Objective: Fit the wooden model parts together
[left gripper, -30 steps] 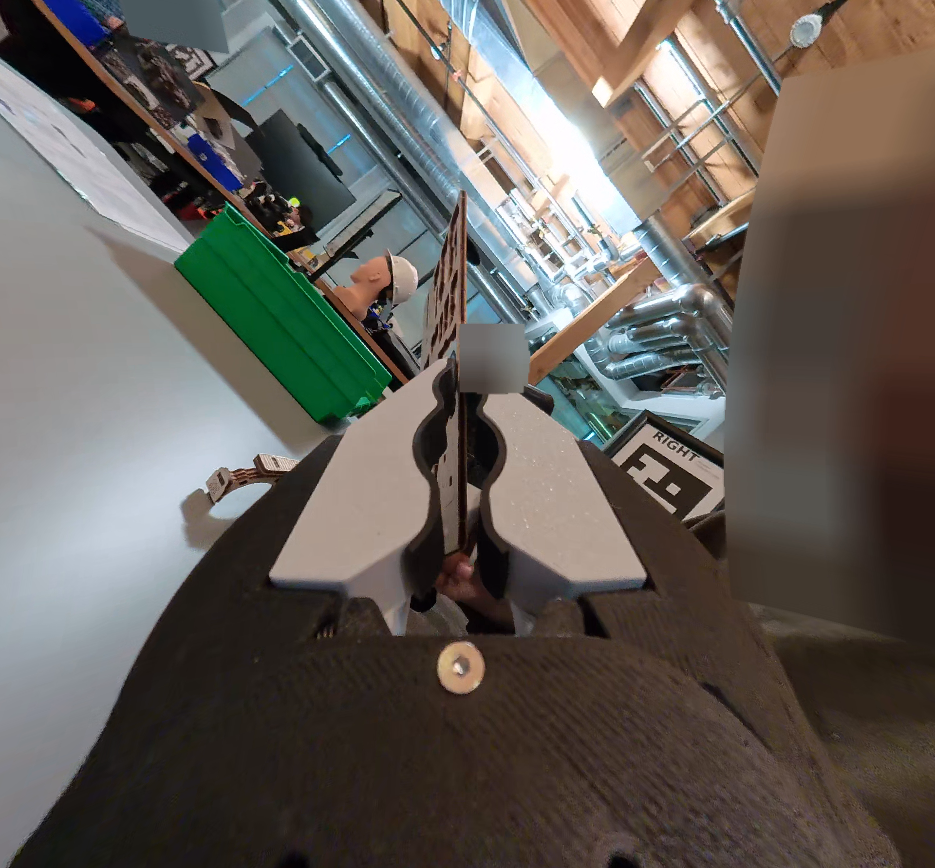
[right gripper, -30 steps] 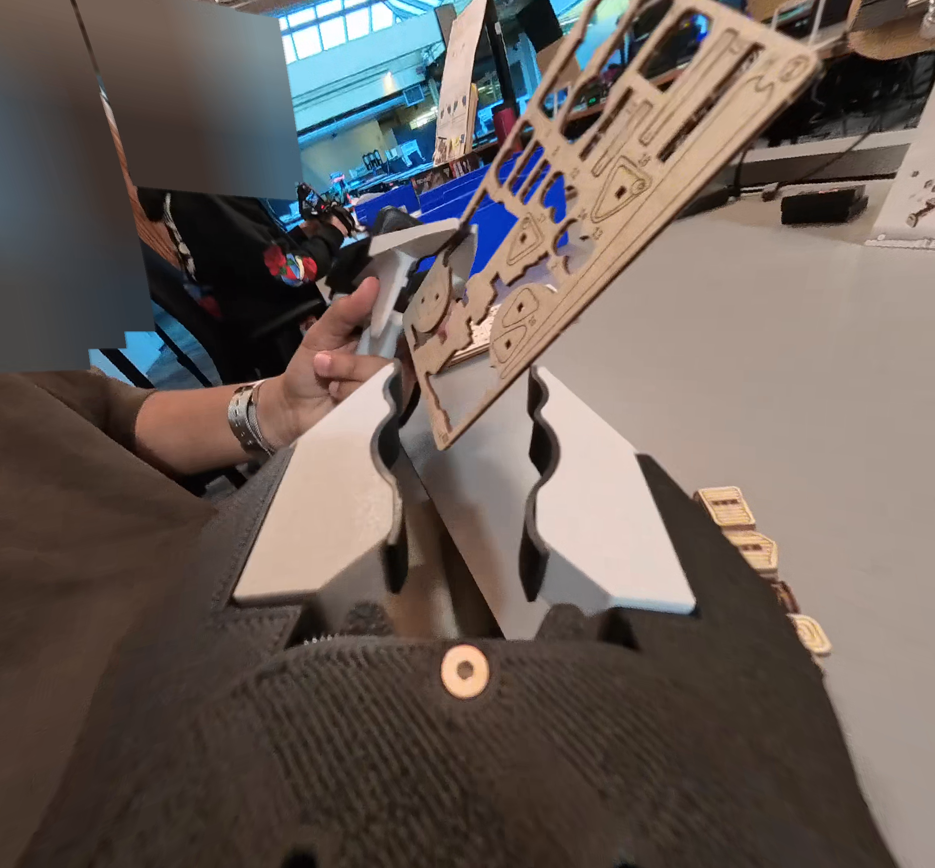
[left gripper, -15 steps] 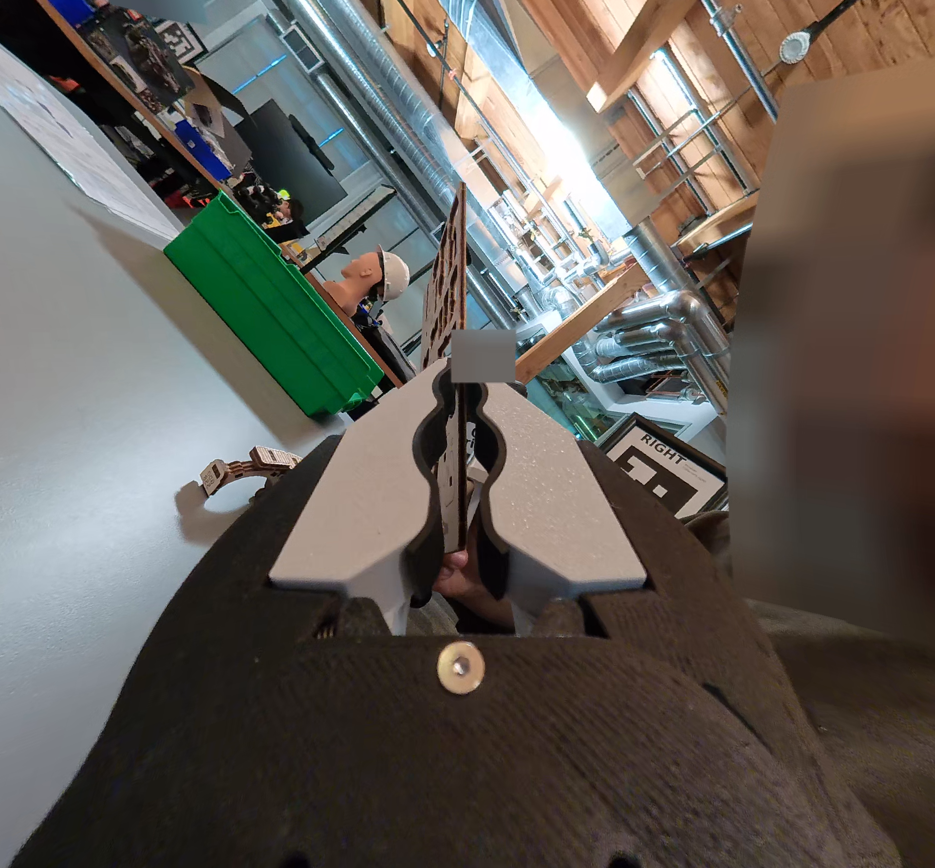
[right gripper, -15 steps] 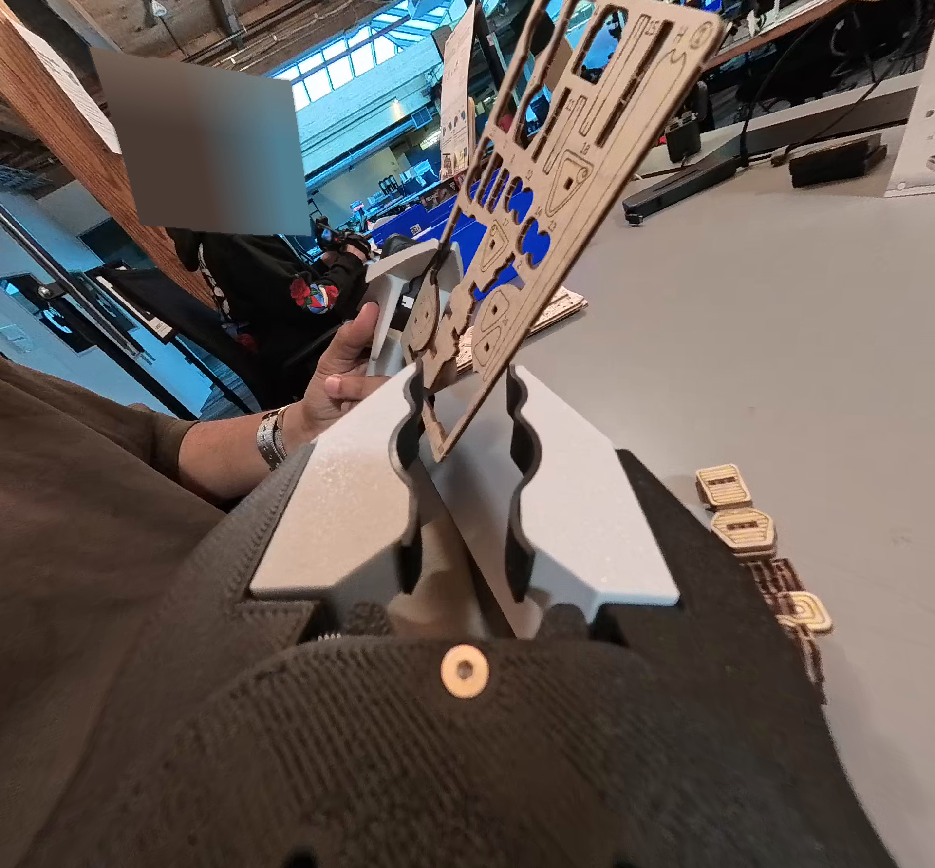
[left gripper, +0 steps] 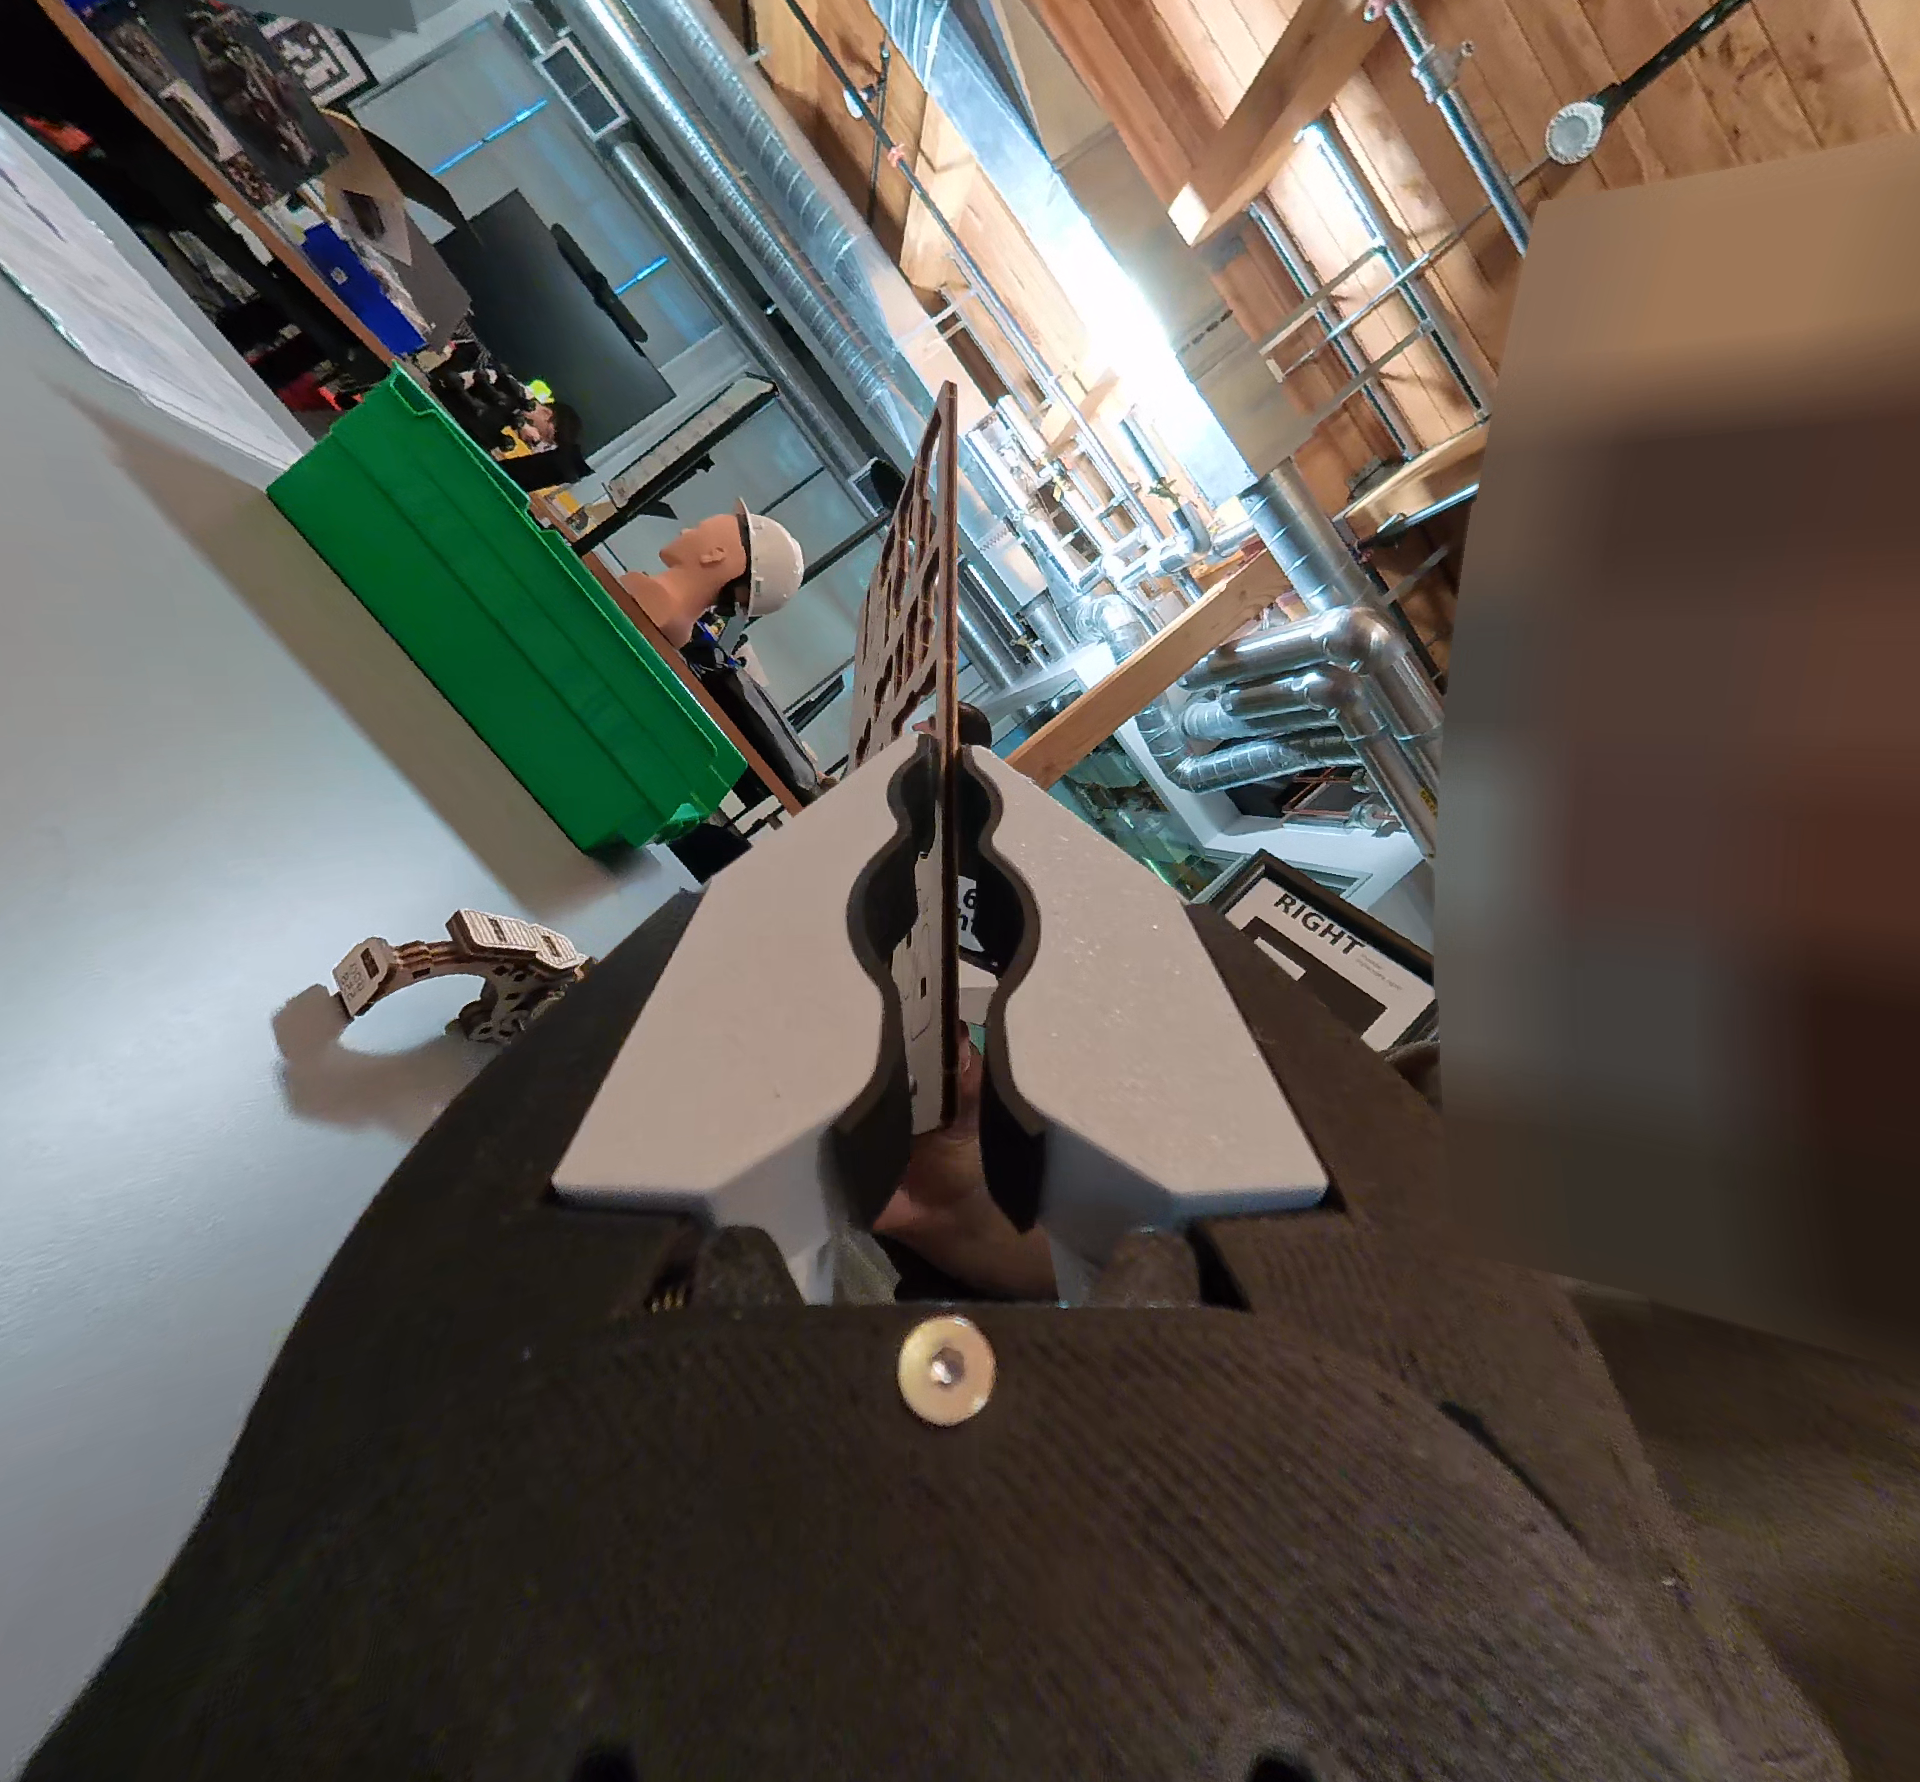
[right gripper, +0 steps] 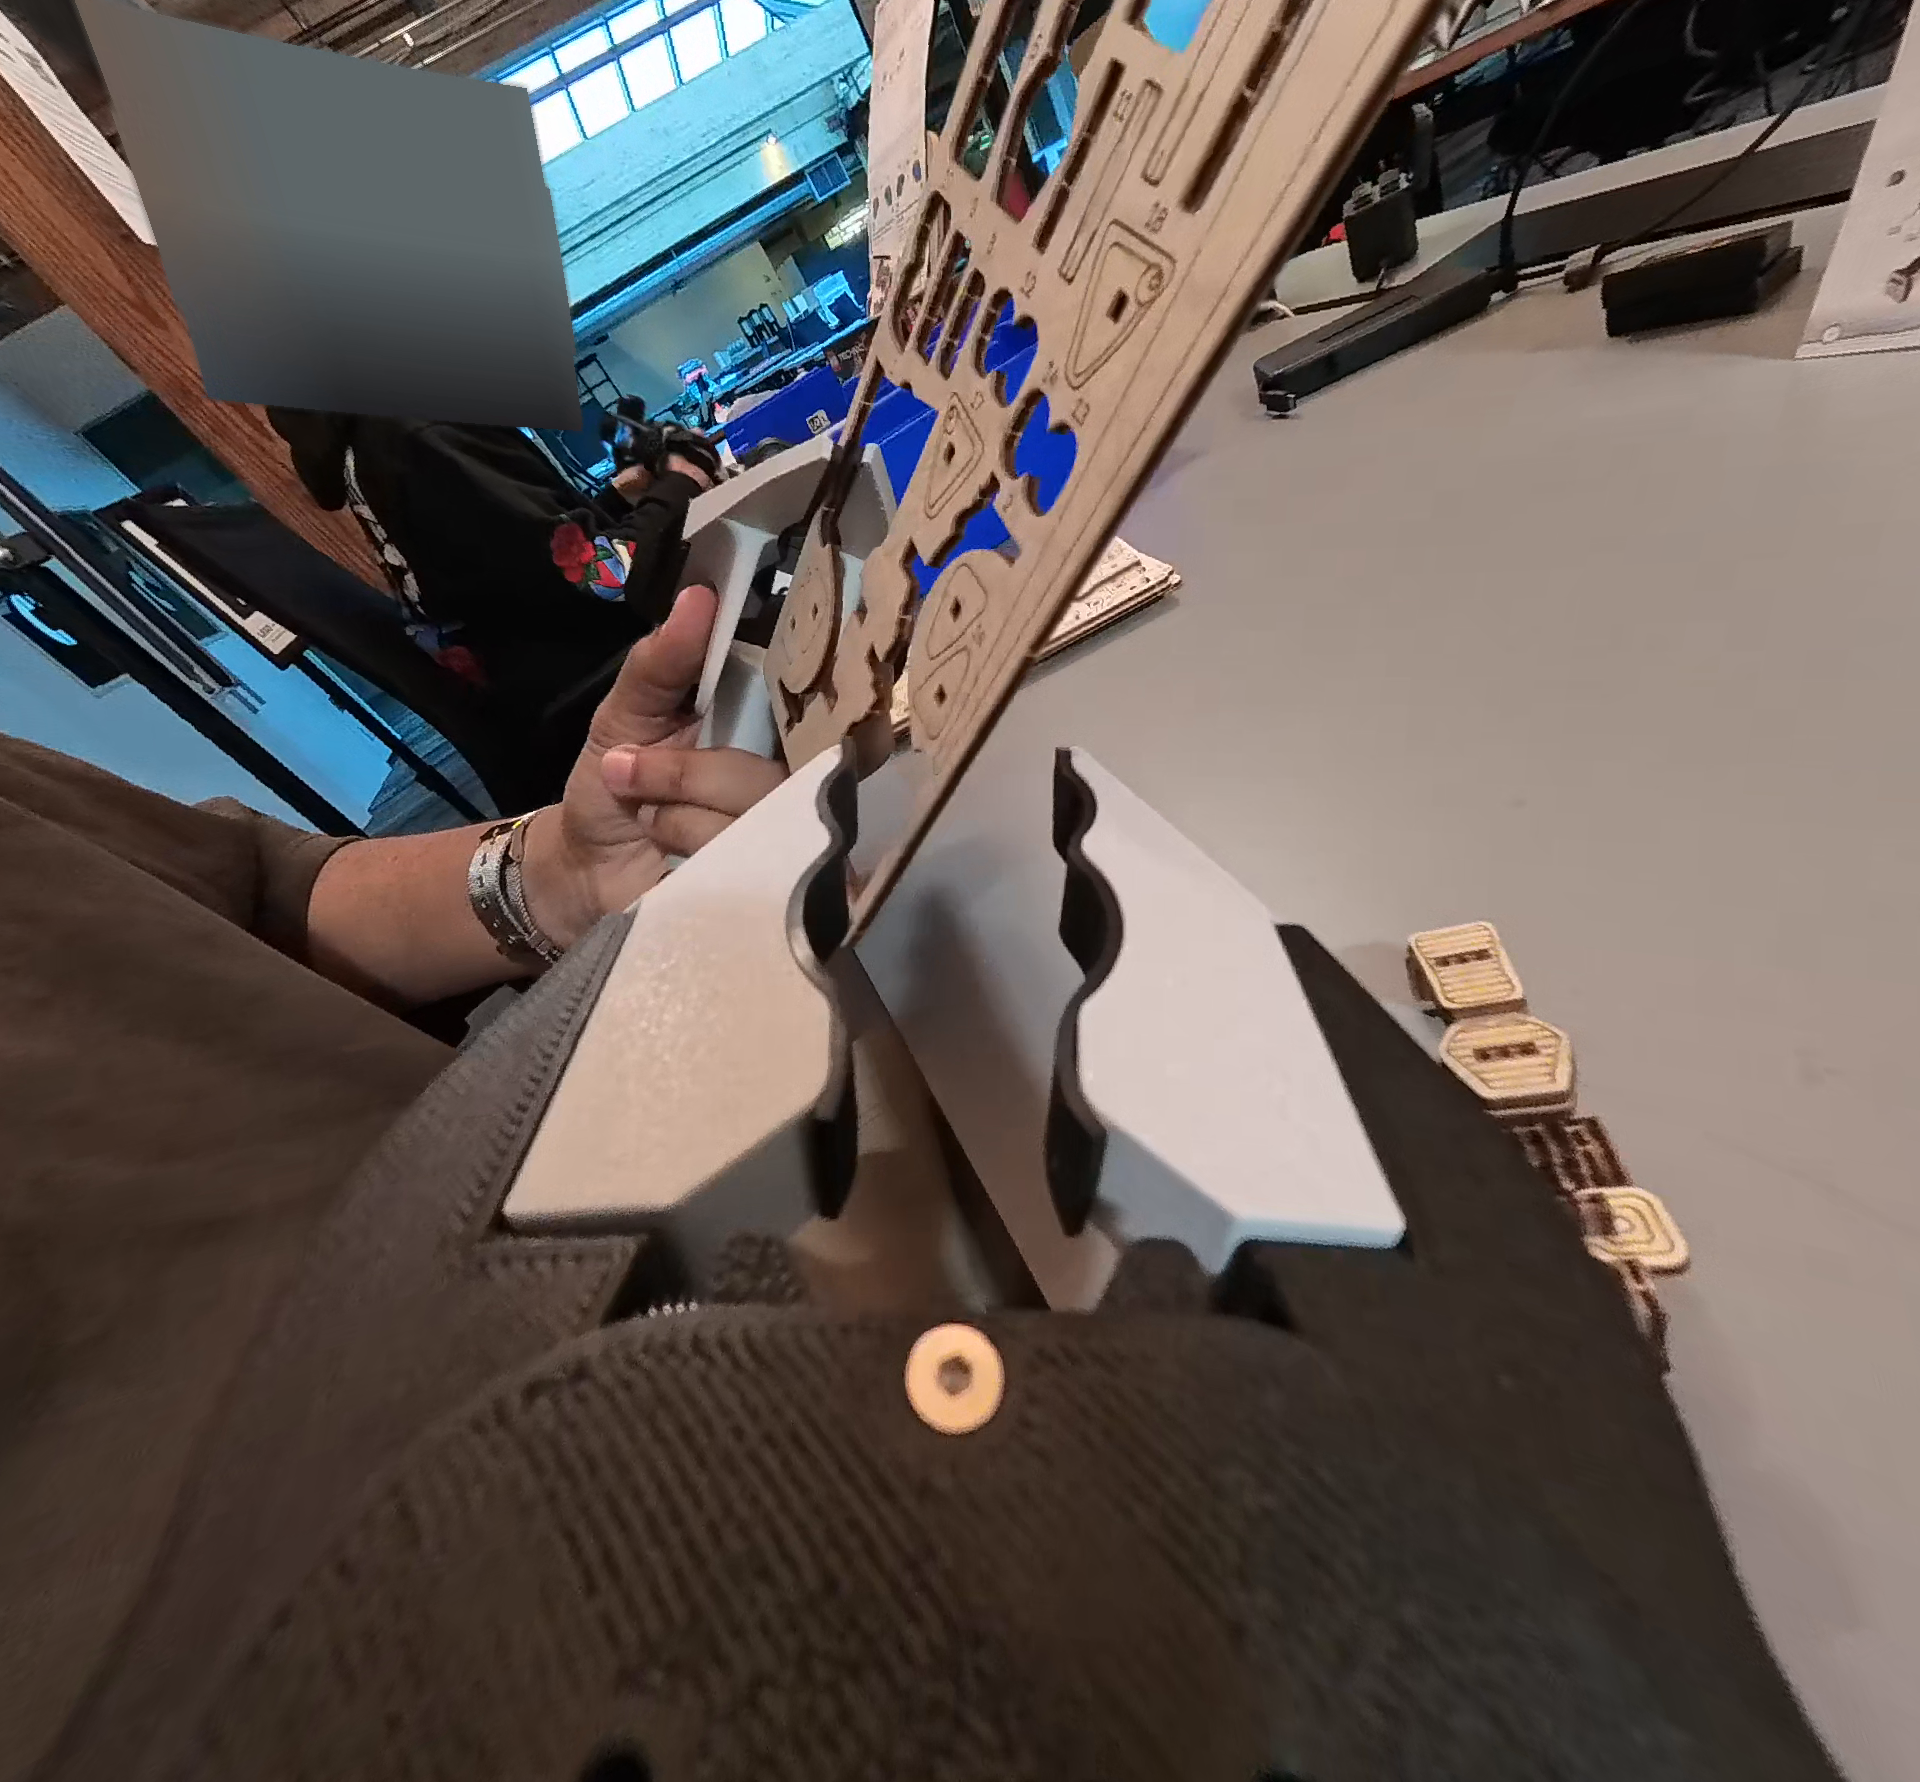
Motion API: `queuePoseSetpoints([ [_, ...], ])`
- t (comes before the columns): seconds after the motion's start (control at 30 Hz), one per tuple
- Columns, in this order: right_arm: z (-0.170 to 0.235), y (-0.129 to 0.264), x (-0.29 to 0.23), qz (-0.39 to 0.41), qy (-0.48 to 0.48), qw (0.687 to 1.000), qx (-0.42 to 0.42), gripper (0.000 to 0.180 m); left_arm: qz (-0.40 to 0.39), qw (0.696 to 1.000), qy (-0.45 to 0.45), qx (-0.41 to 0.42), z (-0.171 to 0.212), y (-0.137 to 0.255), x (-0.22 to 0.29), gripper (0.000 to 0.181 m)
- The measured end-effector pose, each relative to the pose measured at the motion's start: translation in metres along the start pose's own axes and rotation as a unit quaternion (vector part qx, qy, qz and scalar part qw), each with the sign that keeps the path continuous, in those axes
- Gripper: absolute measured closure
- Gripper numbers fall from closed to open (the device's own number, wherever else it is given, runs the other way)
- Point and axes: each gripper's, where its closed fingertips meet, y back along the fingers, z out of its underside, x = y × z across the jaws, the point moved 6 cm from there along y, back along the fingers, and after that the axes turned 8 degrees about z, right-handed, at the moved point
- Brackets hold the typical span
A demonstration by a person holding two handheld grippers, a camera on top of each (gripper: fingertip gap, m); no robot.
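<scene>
My left gripper [left gripper: 943,756] is shut on a thin laser-cut wooden parts sheet [left gripper: 920,589], seen edge-on and held upright above the grey table. In the right wrist view the same sheet [right gripper: 1091,309] tilts up to the right, with several cut-out holes, held by the left gripper [right gripper: 821,527] in a person's hand [right gripper: 634,766]. My right gripper [right gripper: 951,771] is open; the sheet's lower corner sits between its fingers, against the left finger [right gripper: 821,859]. A curved assembled wooden piece [left gripper: 457,969] lies on the table to the left.
A green bin [left gripper: 499,610] stands at the table's far edge. Several small wooden pieces [right gripper: 1507,1057] lie on the grey table [right gripper: 1507,641] right of my right gripper. A flat stack of wooden sheets [right gripper: 1112,589] lies farther back, with black bars and cables behind. About 7 cm separates my left fingertips from my right.
The right gripper has moved closer to the sheet, so its lower corner now lies deeper between the open fingers. The sheet has tilted more upright. The left gripper still holds it.
</scene>
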Motion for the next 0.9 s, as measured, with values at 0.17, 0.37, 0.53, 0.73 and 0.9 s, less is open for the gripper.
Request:
queuePoseSetpoints([
  [0.17,0.0,0.0,0.001,-0.005,-0.006,1.0,-0.001,0.156,-0.006,1.0,-0.002,-0.01,0.005,-0.002,-0.002,0.181],
  [0.37,-0.002,0.006,0.005,-0.015,-0.03,0.999,0.004,0.17,-0.044,0.998,-0.033,-0.033,0.006,-0.002,-0.008,0.177],
  [0.53,-0.004,0.01,0.01,-0.026,-0.065,0.998,0.011,0.178,-0.091,0.991,-0.061,-0.076,0.01,-0.001,-0.017,0.146],
  [0.73,-0.007,0.014,0.018,-0.029,-0.104,0.994,0.023,0.179,-0.108,0.99,-0.043,-0.083,0.009,0.005,-0.026,0.143],
  [0.9,-0.009,0.016,0.024,-0.027,-0.128,0.991,0.033,0.179,-0.121,0.984,-0.051,-0.117,0.012,0.007,-0.031,0.143],
])
